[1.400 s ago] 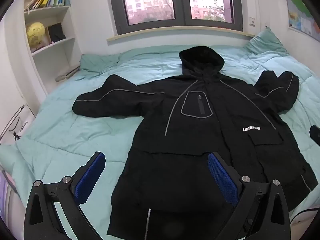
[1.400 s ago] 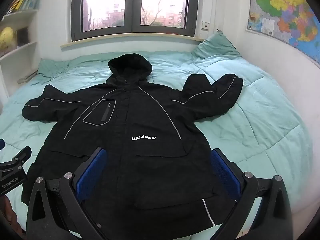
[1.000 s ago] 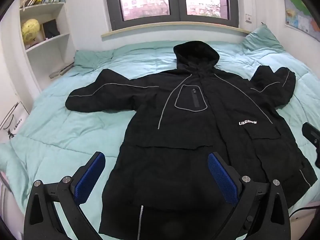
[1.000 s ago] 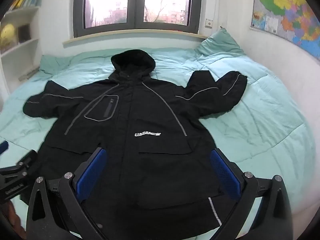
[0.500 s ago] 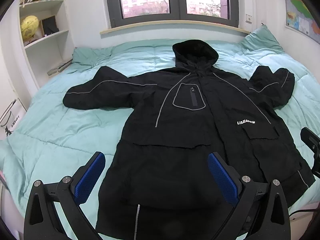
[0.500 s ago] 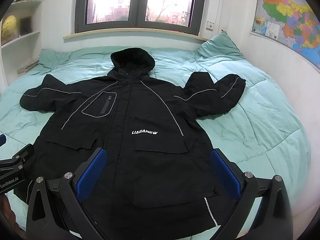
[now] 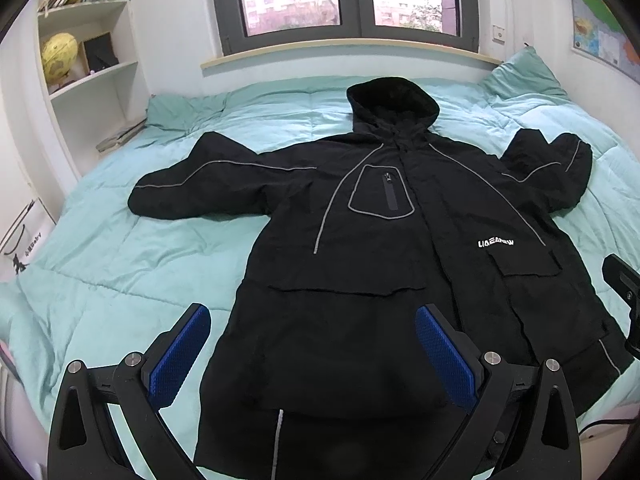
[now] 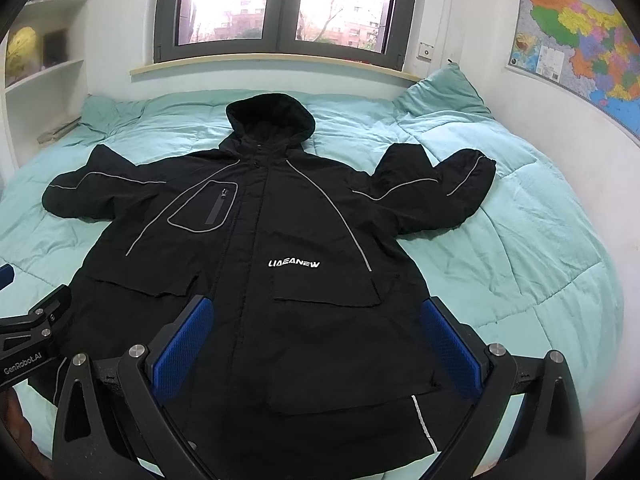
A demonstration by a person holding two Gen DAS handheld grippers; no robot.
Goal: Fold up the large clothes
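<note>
A large black hooded jacket (image 7: 360,264) (image 8: 280,240) with grey piping and a white chest logo lies flat, front up, on a teal quilt, hood toward the window. Its left sleeve (image 7: 200,184) stretches out sideways; its right sleeve (image 8: 436,196) is bent back on itself. My left gripper (image 7: 312,340) hovers open above the lower left part of the hem, blue pads (image 7: 180,352) wide apart and holding nothing. My right gripper (image 8: 316,340) hovers open above the lower right front, also holding nothing. Each gripper's edge shows in the other's view.
The teal quilt (image 7: 120,272) covers a bed that fills the room between a white bookshelf (image 7: 88,80) on the left and a wall with a map (image 8: 580,40) on the right. A window (image 8: 280,8) and a teal pillow (image 8: 440,92) lie beyond the hood.
Both cameras have shifted a little over the second, so the jacket sits slightly further from the left gripper and more centred. The jacket itself has not moved; both grippers stay open.
</note>
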